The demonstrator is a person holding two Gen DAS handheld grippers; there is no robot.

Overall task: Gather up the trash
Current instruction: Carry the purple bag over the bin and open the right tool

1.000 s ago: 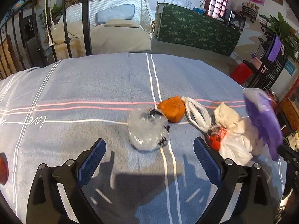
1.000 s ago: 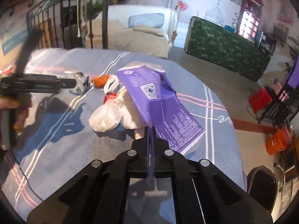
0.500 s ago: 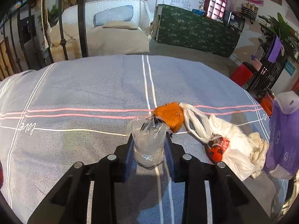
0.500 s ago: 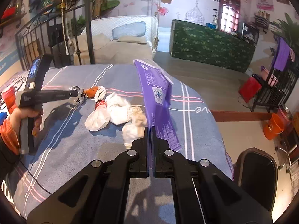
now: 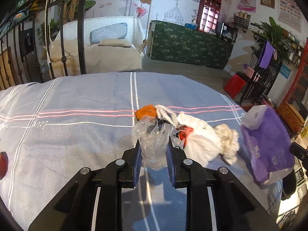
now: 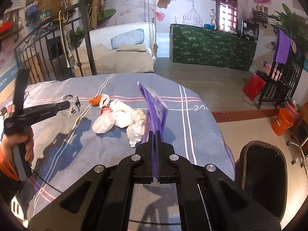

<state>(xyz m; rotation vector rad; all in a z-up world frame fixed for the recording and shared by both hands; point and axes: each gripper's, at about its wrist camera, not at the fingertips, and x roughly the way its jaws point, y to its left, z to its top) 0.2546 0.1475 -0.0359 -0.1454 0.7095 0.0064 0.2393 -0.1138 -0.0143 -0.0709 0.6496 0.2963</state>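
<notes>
1. Bed (image 5: 77, 100) under a grey striped cover carries the whole job; its right edge drops to bare floor, so that side is the open room for moving, while a black iron rail closes the far left corner.
2. Black bin (image 6: 263, 175) stands on the floor just beside the bed's right edge, and I judge it the place for the trash; nothing shows going in yet.
3. Purple packet (image 6: 154, 105) hangs clear of the cover, pinched at its lower edge by the right tongs (image 6: 155, 134), which are clamped tight on it.
4. White bags (image 6: 115, 117), a crumpled tissue beside them and an orange scrap (image 5: 146, 111) lie on the cover, not yet collected.
5. Clear plastic bag (image 5: 154, 144) sits between the blue pads of the left tongs (image 5: 154, 154), whose jaws have just been closing and now squeeze it; it appears lifted off the cover.
6. Progress, as I judge it: two pieces in hand, none binned, three or so left.
</notes>
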